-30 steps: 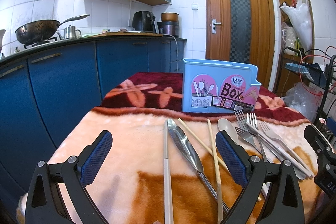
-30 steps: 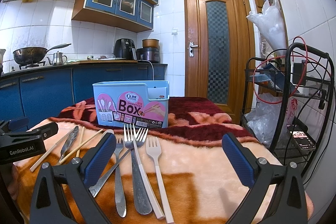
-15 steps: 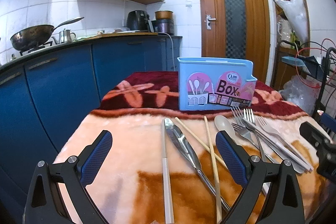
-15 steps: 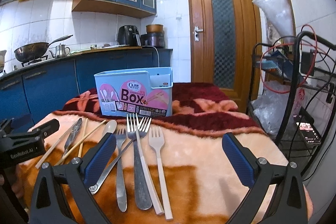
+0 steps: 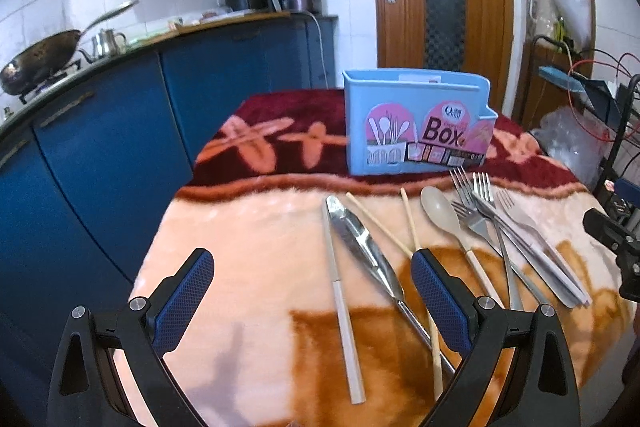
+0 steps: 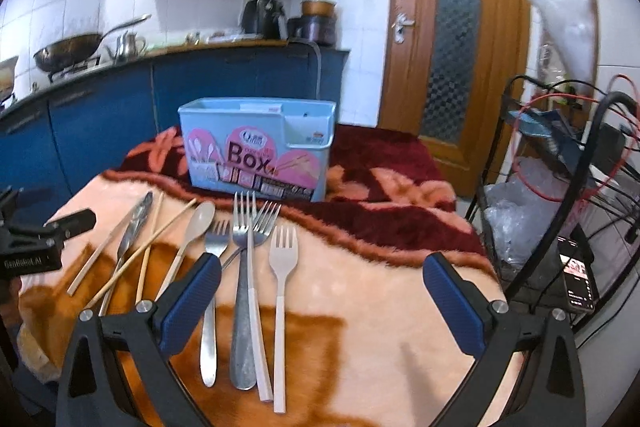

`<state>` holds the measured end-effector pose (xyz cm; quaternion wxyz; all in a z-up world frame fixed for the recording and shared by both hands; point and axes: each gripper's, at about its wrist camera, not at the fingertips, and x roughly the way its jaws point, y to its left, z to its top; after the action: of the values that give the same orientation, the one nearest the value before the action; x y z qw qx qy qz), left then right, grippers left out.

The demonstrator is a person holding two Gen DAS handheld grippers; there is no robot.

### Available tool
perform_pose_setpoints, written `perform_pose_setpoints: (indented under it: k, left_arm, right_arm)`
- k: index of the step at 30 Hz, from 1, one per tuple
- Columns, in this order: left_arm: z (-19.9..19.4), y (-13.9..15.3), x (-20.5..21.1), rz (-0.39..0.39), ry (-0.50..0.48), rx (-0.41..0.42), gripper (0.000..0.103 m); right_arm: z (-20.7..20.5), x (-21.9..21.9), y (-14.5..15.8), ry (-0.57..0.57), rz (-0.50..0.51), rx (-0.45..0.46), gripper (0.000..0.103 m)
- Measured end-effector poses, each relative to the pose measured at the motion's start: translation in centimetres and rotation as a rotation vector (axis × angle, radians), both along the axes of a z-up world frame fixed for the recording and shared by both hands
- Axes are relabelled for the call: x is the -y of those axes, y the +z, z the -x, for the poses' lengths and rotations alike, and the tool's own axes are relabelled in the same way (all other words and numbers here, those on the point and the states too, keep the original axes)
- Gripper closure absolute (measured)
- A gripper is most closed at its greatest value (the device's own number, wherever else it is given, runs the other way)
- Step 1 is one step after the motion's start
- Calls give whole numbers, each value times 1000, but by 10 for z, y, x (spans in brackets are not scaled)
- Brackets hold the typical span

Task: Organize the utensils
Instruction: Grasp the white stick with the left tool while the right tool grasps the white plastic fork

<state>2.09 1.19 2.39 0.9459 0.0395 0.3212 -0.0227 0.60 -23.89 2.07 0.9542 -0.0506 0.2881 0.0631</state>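
Observation:
A light blue utensil box marked "Box" stands on the blanket-covered table; it also shows in the right wrist view. In front of it lie chopsticks, metal tongs, a beige spoon and several forks. In the right wrist view the forks and a white fork lie just ahead. My left gripper is open and empty above the chopsticks and tongs. My right gripper is open and empty above the fork handles.
Blue kitchen cabinets with a wok run along the left. A wooden door is behind the table. A black wire rack with cables and plastic bags stands at the right table edge.
Both grippers have tilted downward and moved a little toward the table, so the utensils sit higher and closer in view. Both stay open and empty.

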Motion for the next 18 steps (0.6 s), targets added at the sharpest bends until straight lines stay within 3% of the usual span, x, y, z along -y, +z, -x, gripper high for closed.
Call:
perform_pose_setpoints:
  k: [9,18]
  left_arm:
    - [-30,-8,-6,-37,-38,-165,6]
    - [-66,-24,-2,-35,-93,-386,34]
  right_arm:
    - [-38,-3,-9,60,17,-247,18]
    - [-73,-5,-24,98,49,-502,44]
